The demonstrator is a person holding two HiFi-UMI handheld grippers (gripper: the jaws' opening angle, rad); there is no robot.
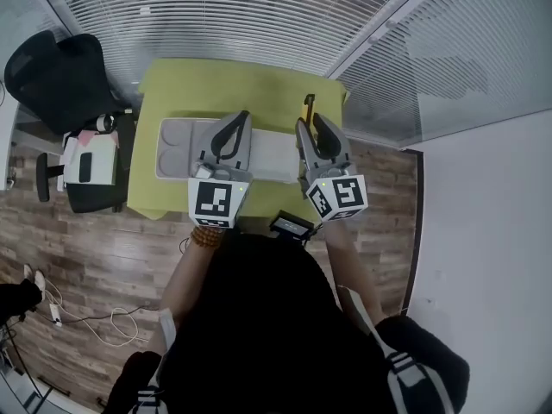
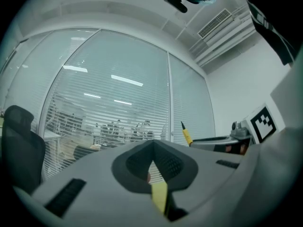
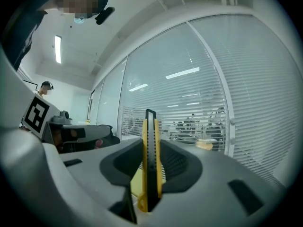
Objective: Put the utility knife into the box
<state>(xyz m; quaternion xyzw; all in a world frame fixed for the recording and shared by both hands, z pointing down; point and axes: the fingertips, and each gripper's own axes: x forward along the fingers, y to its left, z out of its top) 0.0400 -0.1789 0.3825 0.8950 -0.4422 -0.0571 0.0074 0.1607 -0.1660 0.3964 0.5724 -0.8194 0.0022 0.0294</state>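
Utility knife (image 3: 150, 161) stands upright, clamped in right gripper (image 1: 313, 126); left gripper (image 1: 237, 123) clenched on nothing, over box (image 1: 172, 150) on green bench (image 1: 216, 84).

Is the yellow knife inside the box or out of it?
Out. The right claw is shut on the utility knife, and the box sits apart from it on the table.

two tongs (image 1: 243, 116) (image 1: 311, 121), one utility knife (image 1: 309, 103), one box (image 1: 171, 149), one table (image 1: 241, 84), one chair (image 1: 53, 76).
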